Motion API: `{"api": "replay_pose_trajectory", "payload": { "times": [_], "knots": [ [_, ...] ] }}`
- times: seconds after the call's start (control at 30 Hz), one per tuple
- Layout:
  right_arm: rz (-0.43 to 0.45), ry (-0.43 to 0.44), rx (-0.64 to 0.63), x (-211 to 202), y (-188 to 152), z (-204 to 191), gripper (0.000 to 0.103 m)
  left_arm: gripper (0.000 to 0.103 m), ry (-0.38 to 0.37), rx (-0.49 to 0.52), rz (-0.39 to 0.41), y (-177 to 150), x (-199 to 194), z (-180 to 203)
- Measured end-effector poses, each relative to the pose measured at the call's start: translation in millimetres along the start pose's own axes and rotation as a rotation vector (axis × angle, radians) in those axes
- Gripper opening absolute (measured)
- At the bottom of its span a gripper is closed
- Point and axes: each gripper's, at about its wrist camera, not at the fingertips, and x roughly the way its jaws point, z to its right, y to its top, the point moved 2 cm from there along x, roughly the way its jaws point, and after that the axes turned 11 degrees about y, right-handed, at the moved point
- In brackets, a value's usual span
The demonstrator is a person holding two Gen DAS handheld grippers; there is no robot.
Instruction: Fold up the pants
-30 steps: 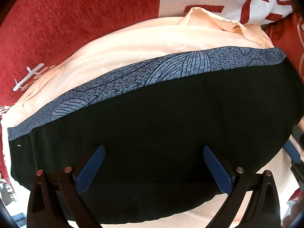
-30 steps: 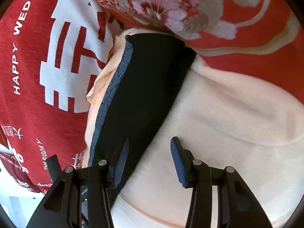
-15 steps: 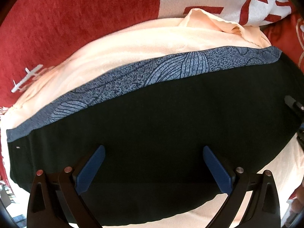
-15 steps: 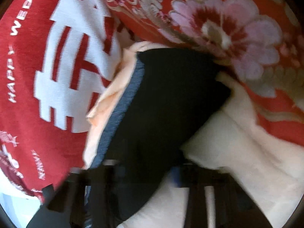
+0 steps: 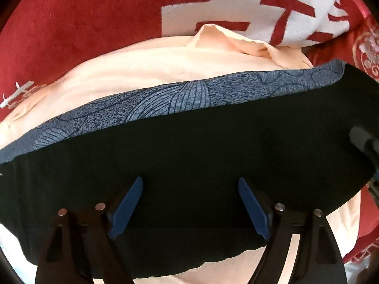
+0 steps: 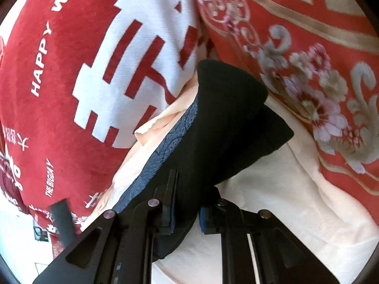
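Left wrist view: steep downward look, close above black pants (image 5: 189, 161). Right wrist view: slanted down, close at pants end. Both share pants, cream blanket (image 5: 146, 71), red blanket (image 6: 71, 71).

Two black hand-held grippers, blue pads, silver rivets

Left gripper (image 5: 190, 204): black skeletal arms with triangular cut-outs rising from 6 o'clock, blue pads (image 5: 125, 209) on the inner faces, round silver rivets at the joints. Right gripper (image 6: 186, 215): same black frame, dark-blue pads (image 6: 171, 217), four silver rivets across the linkage.
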Motion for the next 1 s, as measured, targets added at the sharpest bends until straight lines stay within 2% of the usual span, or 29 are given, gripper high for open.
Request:
{"api": "replay_pose_trajectory", "payload": {
  "times": [0.27, 0.4, 0.6, 0.73, 0.87, 0.93, 1.0],
  "knots": [
    [-0.027, -0.050, -0.150, 1.3, -5.1, -37.1, 0.015, 0.085, -0.041, 0.007, 0.005, 1.8, -6.6, -7.6],
    [-0.034, -0.073, -0.217, 1.1, -9.3, -57.0, 0.015, 0.085, -0.065, -0.034, -0.012, 3.8, -18.6, -30.8],
    [-0.021, -0.104, -0.341, 2.4, -19.4, -101.3, 0.015, 0.085, -0.047, -0.072, 0.010, -4.9, -31.2, -103.6],
    [-0.030, -0.122, -0.439, 8.8, -38.6, -136.7, 0.015, 0.085, -0.023, -0.101, 0.036, -18.3, -44.3, -171.9],
    [-0.053, -0.127, -0.536, 23.8, -69.3, -177.9, 0.015, 0.085, 0.044, -0.136, 0.027, -38.4, -42.2, -247.5],
    [-0.081, -0.132, -0.591, 36.7, -91.2, -196.8, 0.015, 0.085, 0.089, -0.168, 0.003, -54.1, -33.0, -291.2],
    [-0.123, -0.140, -0.653, 57.6, -117.0, -216.9, 0.016, 0.085, 0.123, -0.200, -0.020, -63.8, -23.0, -319.5]
  ]
}}
